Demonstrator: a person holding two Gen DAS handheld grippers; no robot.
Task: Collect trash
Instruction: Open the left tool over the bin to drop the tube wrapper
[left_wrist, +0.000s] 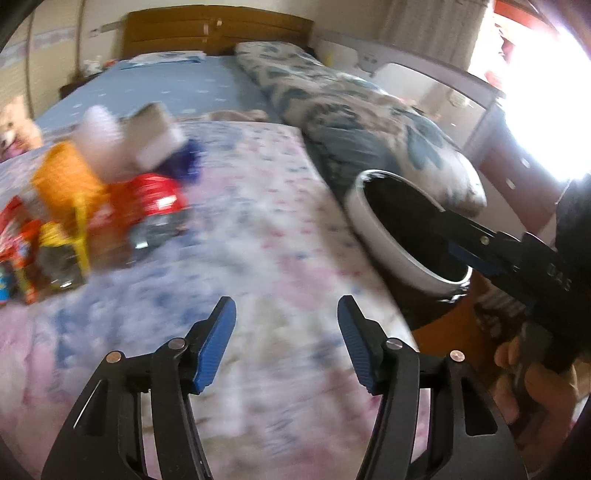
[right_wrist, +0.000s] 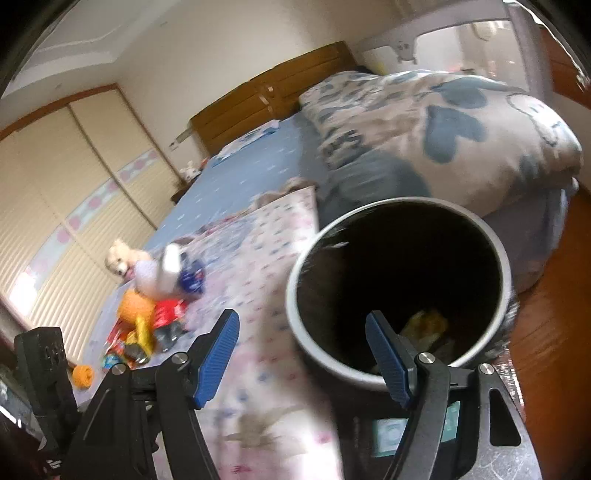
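The left tool (left_wrist: 286, 314) and right tool (right_wrist: 303, 330) are matt black plastic with ribbed blue rubbery pads (left_wrist: 218, 347) and shiny metal pivot pins. The round bin with a pale smooth rim (right_wrist: 295, 295) has a dark matt inside. The heap of crinkled red, orange and yellow wrappers (left_wrist: 74, 206) looks like glossy foil or plastic. The pink-and-blue flowered cloth bedspread (left_wrist: 266, 229) is soft and matt, as is the blue-patterned quilt (right_wrist: 443, 129). The brown wooden headboard (left_wrist: 218, 33) shows a slight sheen.

bedroom w/ wooden headboard (left_wrist: 218, 31), cream sliding wardrobe (right_wrist: 55, 206), orange-brown wood floor (right_wrist: 546, 332), bright window (left_wrist: 535, 92) at right.
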